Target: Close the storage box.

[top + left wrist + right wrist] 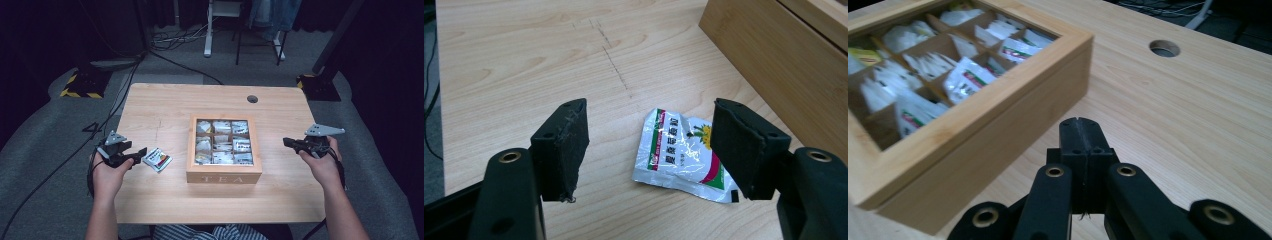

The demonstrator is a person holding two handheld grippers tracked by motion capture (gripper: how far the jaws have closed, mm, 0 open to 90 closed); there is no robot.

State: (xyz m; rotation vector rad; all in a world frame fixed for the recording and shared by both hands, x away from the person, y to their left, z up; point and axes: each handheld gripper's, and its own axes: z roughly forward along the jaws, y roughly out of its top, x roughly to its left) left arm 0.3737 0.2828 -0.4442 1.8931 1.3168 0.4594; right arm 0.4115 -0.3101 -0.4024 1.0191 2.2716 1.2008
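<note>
Two hand-held tools and one wooden tea box (224, 172) on a light wooden bench (165, 105). Left tool (140, 153): held in the person's left hand (109, 172) at the bench's left edge, jaws spread wide apart and grasping nothing, a grey three-cornered plate on top, pointing toward the middle of the bench. Loose sachet (157, 159): silver foil with red, green and yellow print and dark lettering, lying flat on the bench between the left tool and the tea box, clear of the box; in the left gripper view the sachet (681, 152) lies just beyond the open jaws, slightly crumpled, partly hidden behind the right-hand jaw, and whether that jaw touches it cannot be told. Right tool (290, 143): held in the person's right hand (324, 165) near the bench's right edge, jaws pressed together with nothing between them, as the right gripper view confirms (1081, 137); it sits apart from the box's right side. Tea box: lettered TEA on its front wall, lid framed in wood, interior divided into a grid of compartments stocked with sachets. Bench also carries a round cable hole (252, 99) toward its far right corner. Floor: grey carpet with black cables (115, 107) trailing at the left.
</note>
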